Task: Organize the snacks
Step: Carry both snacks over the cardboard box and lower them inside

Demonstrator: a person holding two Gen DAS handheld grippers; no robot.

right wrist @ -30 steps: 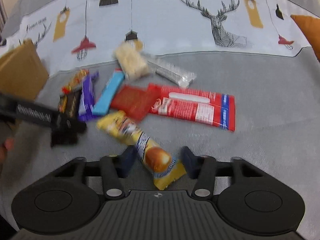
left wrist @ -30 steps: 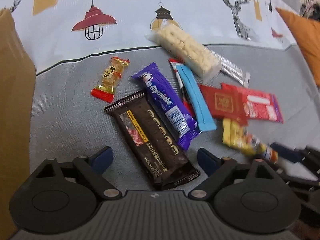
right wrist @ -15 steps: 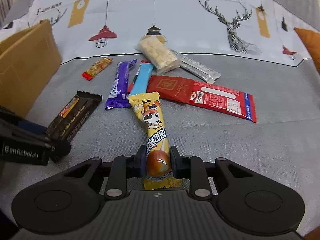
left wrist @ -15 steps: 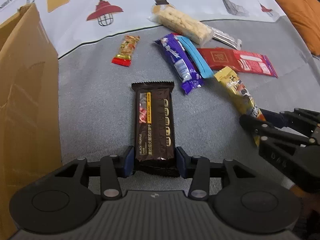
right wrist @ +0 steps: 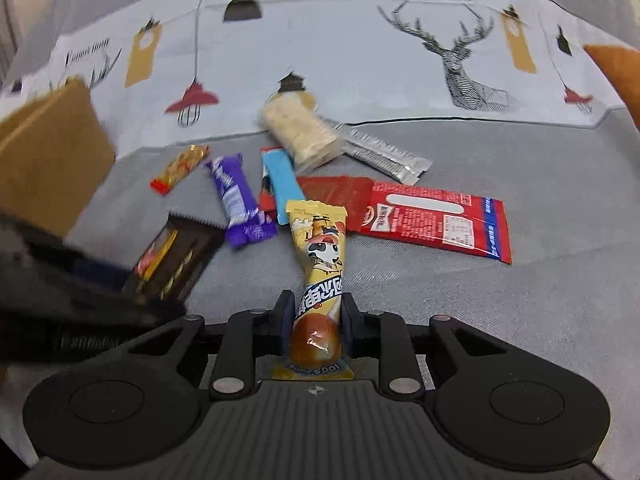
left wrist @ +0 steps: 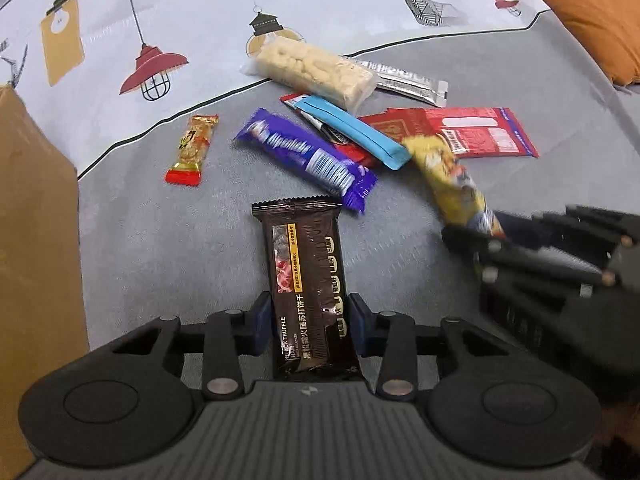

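The left claw (left wrist: pixel 308 320) is pinching the lower end of the dark chocolate biscuit bar (left wrist: pixel 306 276), whose serrated top edge points out toward the pile, while the right claw (right wrist: pixel 316 316) is clamped on the yellow cartoon-printed snack stick (right wrist: pixel 320 264) near its brown bottom end. Both packets look lifted off the grey cloth (left wrist: pixel 160 240), though only barely, so I'd judge this the carry-off step: each should go to the cardboard box (left wrist: pixel 32 220) at the left without the two claws crossing. The grips sit low on long, floppy wrappers, so slow, level travel would keep them from swinging or slipping out. The rest of the heap lies between them: a purple Alpenliebe bar (left wrist: pixel 308 158), a blue stick (left wrist: pixel 356 132), a puffed rice bar in clear wrap (left wrist: pixel 316 68), a silver sachet (left wrist: pixel 404 80), a red packet (left wrist: pixel 476 132) and a small gold-and-red candy (left wrist: pixel 194 148). The left view shows the box wall close beside its claw; the right view shows the box's open top edge (right wrist: pixel 52 96) and the "Fashion Home" lettering on the printed cloth.
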